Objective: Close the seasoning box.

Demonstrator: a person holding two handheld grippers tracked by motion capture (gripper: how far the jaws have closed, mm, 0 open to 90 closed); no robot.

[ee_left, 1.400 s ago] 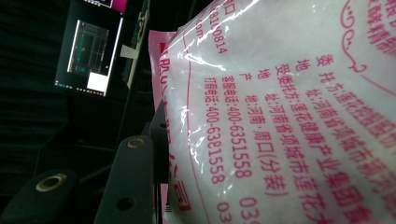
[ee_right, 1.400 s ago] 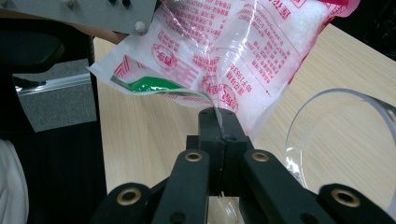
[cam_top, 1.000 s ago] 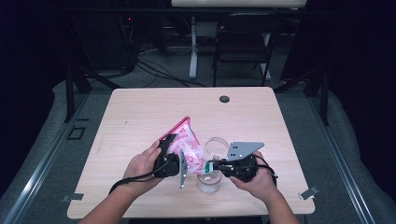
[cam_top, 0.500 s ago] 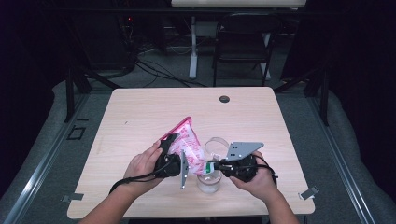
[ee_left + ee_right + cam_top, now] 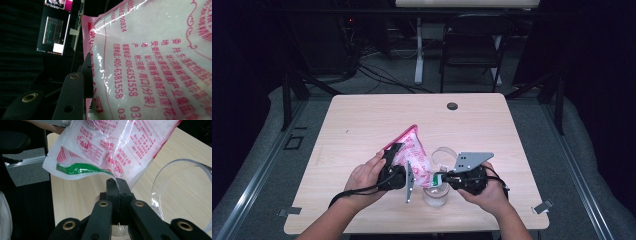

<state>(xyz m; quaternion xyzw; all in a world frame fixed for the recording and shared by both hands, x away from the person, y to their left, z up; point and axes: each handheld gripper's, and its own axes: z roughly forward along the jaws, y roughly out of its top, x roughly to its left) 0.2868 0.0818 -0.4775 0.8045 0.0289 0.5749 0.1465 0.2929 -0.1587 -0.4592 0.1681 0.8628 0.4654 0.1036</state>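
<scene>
Left gripper (image 5: 398,172) clamps the bag (image 5: 412,155) by its body, one jaw on each side; in the left gripper view the bag (image 5: 155,62) sits pressed against the near jaw. Bag is white plastic with pink print and a pink edge, white granules inside. It hangs tilted above the table (image 5: 362,125), pink corner up and away from the person, lower end toward the right gripper (image 5: 439,179).

Right gripper is clenched tight on the bag's lower edge: in the right gripper view the jaws meet with the film pinched between them, next to the green strip (image 5: 77,168) at the bag's (image 5: 120,142) torn corner.

Clear jar (image 5: 434,195) stands on the table under that corner, just below the right gripper. A second clear container (image 5: 444,156) sits just behind, its rim (image 5: 180,192) beside the jaws in the right gripper view.
</scene>
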